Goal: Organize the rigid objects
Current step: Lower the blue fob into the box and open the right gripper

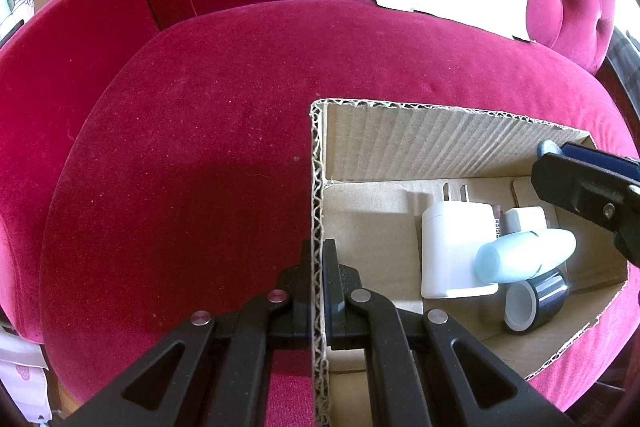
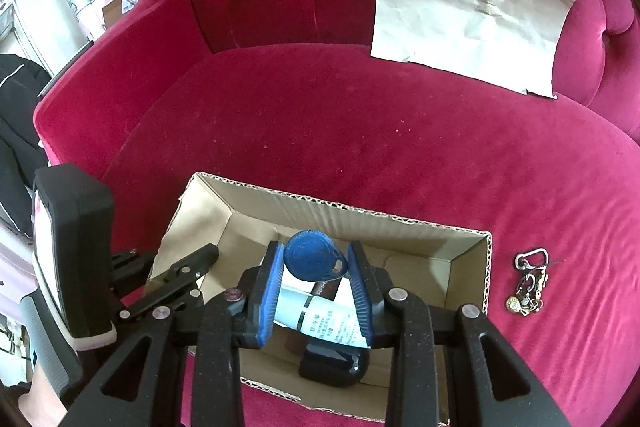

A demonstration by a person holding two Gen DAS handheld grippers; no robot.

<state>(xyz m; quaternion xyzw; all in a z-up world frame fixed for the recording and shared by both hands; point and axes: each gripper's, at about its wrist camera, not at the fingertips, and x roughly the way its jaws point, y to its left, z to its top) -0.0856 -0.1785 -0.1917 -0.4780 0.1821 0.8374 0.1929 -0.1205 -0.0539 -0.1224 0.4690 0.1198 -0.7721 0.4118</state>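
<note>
On the red sofa (image 2: 320, 147), the left gripper (image 1: 318, 259) has its fingers clamped on the cardboard box (image 2: 486, 267) wall, steadying it. The right gripper (image 2: 316, 267) holds the blue key fob (image 2: 314, 257) between barely parted fingers above the box's contents. Best to lower it and let go only over a clear bit of floor, so it doesn't glance off the pale blue bottle (image 1: 524, 255) beneath.

My right tongs (image 2: 316, 281) hold a blue key fob (image 2: 314, 255) between their blue pads, above the cardboard box (image 2: 486, 267) on the red sofa (image 2: 360, 131). A keyring (image 2: 528, 283) lies just right of the box; my left tongs (image 2: 180, 279) grip its left wall.
</note>
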